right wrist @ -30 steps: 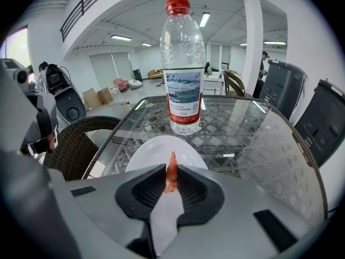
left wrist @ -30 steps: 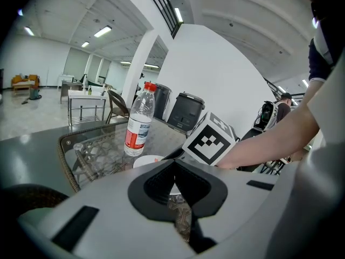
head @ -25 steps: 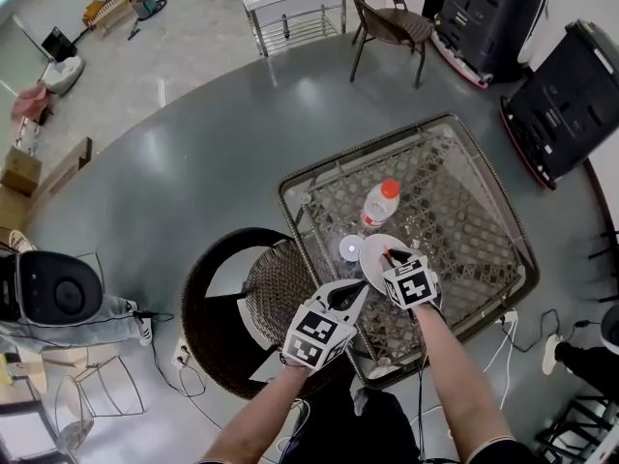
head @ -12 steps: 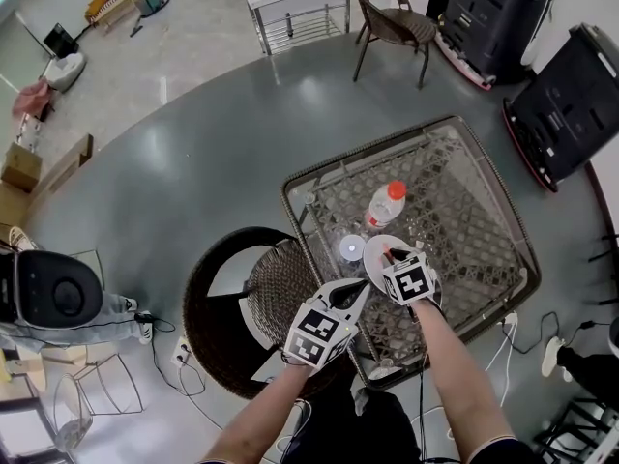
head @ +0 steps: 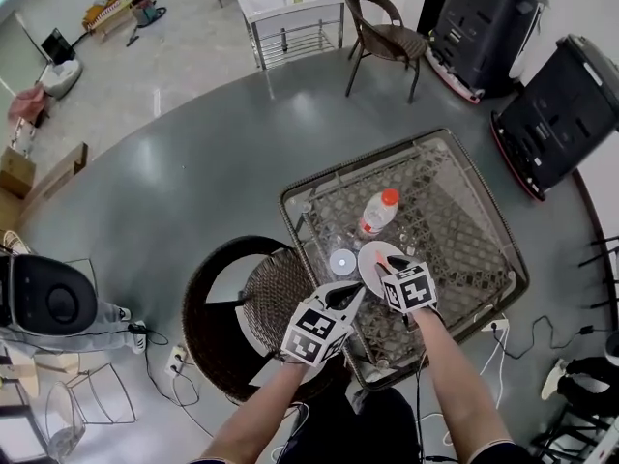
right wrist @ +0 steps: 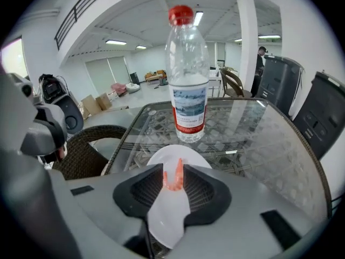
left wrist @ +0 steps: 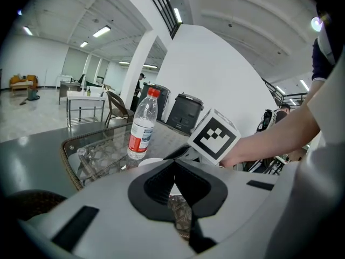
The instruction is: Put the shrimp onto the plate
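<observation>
orange shrimp (right wrist: 172, 180), one only, is pinched between the jaws of the right tongs (right wrist: 173, 171), directly over the one white plate (right wrist: 164, 158) lying just beneath them, likely so it can drop straight down. left tongs (left wrist: 173, 163) hang closed on nothing beside the right pair, apparently idle. also counted: one water bottle (right wrist: 187, 74) just beyond the plate on the glass table (right wrist: 259, 139).
</observation>
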The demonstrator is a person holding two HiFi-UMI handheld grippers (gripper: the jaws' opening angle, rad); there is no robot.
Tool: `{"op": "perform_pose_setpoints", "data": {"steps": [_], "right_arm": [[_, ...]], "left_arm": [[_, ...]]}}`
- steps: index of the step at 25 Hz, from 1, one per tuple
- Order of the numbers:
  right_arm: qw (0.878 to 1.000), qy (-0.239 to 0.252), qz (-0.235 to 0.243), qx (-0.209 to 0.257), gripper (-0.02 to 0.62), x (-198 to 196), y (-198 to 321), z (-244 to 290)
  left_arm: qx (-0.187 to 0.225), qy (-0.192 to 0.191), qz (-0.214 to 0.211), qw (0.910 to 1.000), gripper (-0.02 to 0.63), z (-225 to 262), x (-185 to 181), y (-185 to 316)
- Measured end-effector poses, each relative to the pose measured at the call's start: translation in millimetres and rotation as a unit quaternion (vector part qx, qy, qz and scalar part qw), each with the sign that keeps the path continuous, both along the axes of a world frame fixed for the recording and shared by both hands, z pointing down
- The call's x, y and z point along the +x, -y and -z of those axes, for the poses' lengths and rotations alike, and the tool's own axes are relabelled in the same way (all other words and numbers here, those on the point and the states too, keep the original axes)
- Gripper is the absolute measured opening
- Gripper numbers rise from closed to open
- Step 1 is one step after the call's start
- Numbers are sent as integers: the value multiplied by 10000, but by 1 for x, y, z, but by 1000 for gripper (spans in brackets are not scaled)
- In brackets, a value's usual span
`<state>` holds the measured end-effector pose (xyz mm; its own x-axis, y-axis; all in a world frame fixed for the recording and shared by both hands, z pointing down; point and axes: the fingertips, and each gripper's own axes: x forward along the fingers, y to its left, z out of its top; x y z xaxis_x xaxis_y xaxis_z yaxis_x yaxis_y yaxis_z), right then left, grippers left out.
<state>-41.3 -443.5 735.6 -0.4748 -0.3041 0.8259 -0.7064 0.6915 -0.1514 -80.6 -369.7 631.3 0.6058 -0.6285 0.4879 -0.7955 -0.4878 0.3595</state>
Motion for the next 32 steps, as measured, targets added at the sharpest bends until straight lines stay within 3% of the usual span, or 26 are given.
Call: {"op": "perform_pose_setpoints", "data": {"steps": [4,6,12,22,32], "right_arm": [[9969,683,-327,215,95,8,-3,45],[9940,932,-264,509,4,12,-6,74],[9780,1738,-60,1151,3,13,-17,156],[9467,2464,615,1982,3,14,-41,260],[9115,3216,737,2456,3,32,-55,336]], "left_arm": [[95,-8,-59,9999,9,18,2,-1],[174,29,-108,9998,9,29,4,-1],[429,74,-125,9990,9,67,15,1],[1008,62,82,9949,9,140,31,1],[1330,41,11,9911,9,192,49,-10]]}}
